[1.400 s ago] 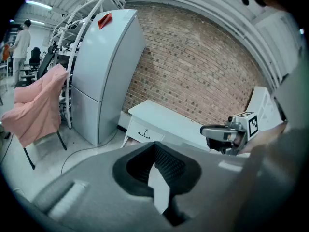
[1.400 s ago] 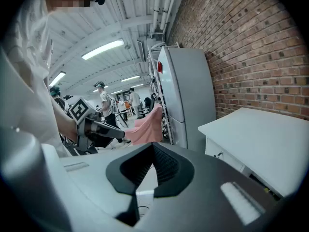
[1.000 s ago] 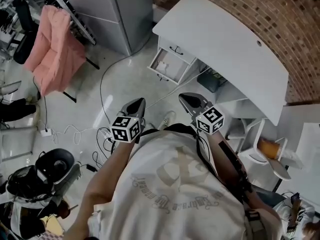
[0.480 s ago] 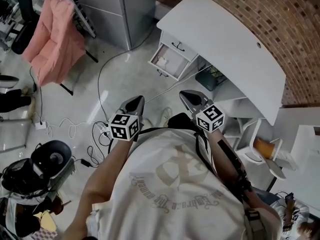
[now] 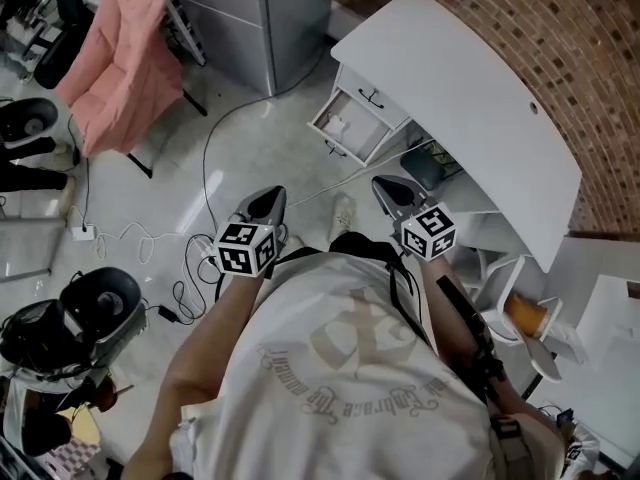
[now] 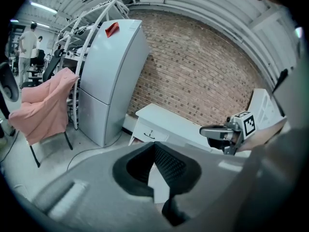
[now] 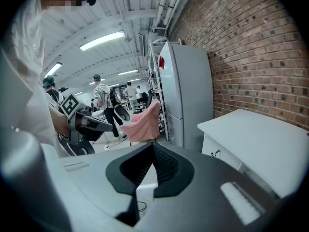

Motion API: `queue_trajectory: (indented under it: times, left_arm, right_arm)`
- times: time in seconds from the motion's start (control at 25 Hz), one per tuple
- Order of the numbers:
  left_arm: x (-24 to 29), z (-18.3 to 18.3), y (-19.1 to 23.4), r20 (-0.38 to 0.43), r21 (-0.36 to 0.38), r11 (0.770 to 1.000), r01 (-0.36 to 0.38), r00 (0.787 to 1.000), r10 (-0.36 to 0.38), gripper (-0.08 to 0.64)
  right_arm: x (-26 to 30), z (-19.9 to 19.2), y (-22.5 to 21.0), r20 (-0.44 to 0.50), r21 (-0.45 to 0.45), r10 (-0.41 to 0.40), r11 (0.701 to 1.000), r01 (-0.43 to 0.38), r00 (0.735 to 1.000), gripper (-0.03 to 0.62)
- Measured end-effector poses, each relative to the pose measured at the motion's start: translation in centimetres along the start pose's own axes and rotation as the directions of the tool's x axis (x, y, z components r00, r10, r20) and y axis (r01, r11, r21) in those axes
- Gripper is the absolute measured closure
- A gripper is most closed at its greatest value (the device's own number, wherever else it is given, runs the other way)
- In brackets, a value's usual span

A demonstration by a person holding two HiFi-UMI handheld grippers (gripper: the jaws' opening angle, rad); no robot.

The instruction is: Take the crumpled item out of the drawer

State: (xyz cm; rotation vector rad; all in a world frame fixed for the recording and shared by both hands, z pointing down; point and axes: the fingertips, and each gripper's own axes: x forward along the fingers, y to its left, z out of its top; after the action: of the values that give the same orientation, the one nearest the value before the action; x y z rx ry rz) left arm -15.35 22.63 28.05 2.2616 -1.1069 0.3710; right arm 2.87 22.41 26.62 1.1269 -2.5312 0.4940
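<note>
A white desk [image 5: 470, 98] stands against the brick wall, and its lower drawer [image 5: 362, 140] is pulled out. A pale crumpled item [image 5: 335, 123] lies inside the drawer. My left gripper [image 5: 268, 201] and right gripper [image 5: 388, 190] are held in front of the person's chest, well short of the drawer. In the left gripper view the left gripper [image 6: 154, 146] has its jaws closed together with nothing between them. The right gripper [image 7: 153, 146] is likewise shut and empty in its own view.
A tall grey fridge [image 5: 270, 18] stands left of the desk. A pink cloth [image 5: 120, 63] hangs over a chair at far left. Cables [image 5: 150, 238] trail over the floor, black gear [image 5: 100, 313] sits at lower left, and a white chair [image 5: 510, 288] is at right.
The head view has drifted a little, so the desk and drawer sit slightly further right and higher. Both grippers remain in front of the body, shut and empty.
</note>
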Motion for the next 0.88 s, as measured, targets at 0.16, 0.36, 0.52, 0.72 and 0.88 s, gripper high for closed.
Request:
queue_trajectory:
  times: [0.16,0.36,0.52,0.72,0.88]
  left_arm:
    - [0.6,-0.3,1.8,-0.022,-0.046,0.997,-0.07,0.997,0.069,0.557]
    - [3.9,0.5,1.1,-0.052,-0.039,0.996,-0.076,0.996,0.074,0.557]
    - [7.2,2.0,0.3,-0.056,-0.034,0.996,-0.084,0.995,0.082,0.557]
    - [11.0,3.5,0.0,-0.074,-0.032,0.994,-0.104,0.992,0.101,0.557]
    - [12.9,4.1,0.1,-0.081,-0.036,0.99,-0.137,0.988,0.134,0.557]
  right_arm:
    - [2.4,0.6,-1.3,-0.007,0.0,0.043,0.999,-0.043,0.999,0.584]
    - [4.6,1.3,-4.4,-0.024,-0.007,0.077,0.997,-0.078,0.997,0.584]
    - [6.2,0.9,-7.3,-0.06,-0.001,0.127,0.992,-0.127,0.99,0.584]
    - [8.5,1.4,-10.9,-0.077,-0.009,0.191,0.981,-0.192,0.979,0.584]
    - [10.4,1.3,-12.3,-0.096,-0.012,0.237,0.971,-0.239,0.967,0.584]
